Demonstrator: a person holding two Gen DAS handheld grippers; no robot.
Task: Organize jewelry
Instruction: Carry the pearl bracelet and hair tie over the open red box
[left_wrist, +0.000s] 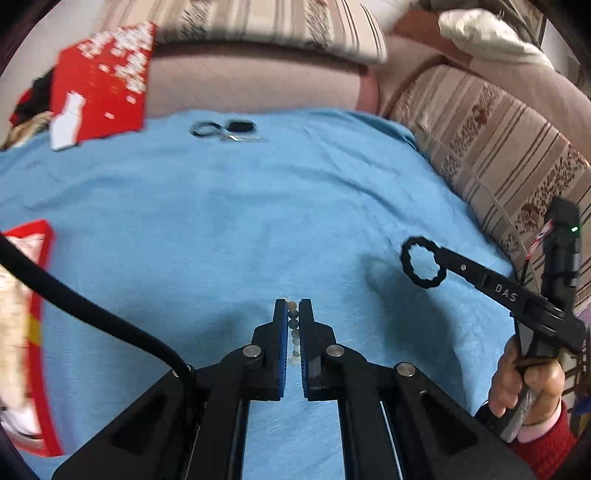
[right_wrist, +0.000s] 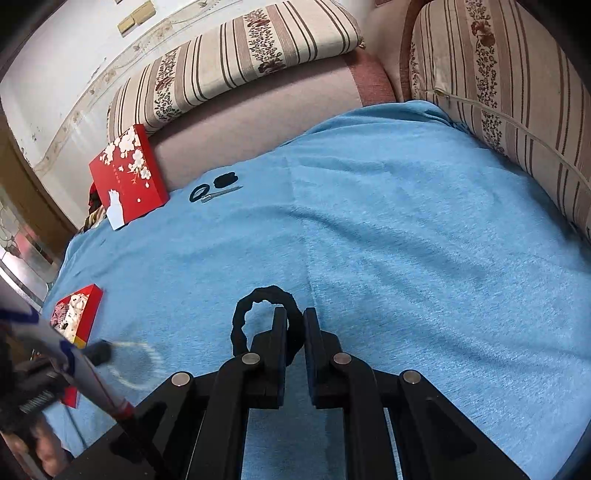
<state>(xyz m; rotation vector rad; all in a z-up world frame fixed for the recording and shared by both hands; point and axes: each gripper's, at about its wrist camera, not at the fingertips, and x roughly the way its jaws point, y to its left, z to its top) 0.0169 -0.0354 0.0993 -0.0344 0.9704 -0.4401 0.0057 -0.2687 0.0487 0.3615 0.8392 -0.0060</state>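
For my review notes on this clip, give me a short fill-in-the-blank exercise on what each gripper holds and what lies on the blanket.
1. The left gripper is shut on a string of pale ____.
2. The right gripper holds a black hair tie shaped like a ____.
3. Everything rests on a blanket coloured ____.
4. The red box lid with white blossoms leans against the ____.

Missing words: beads; ring; blue; sofa

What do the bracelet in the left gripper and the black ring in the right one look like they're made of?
Bracelet: small round beads, greyish and pale, slightly glossy, so stone or glass; blur leaves it open. Black ring: matte, with a wavy, puckered edge and no shine, so likely a fabric-covered elastic hair tie.
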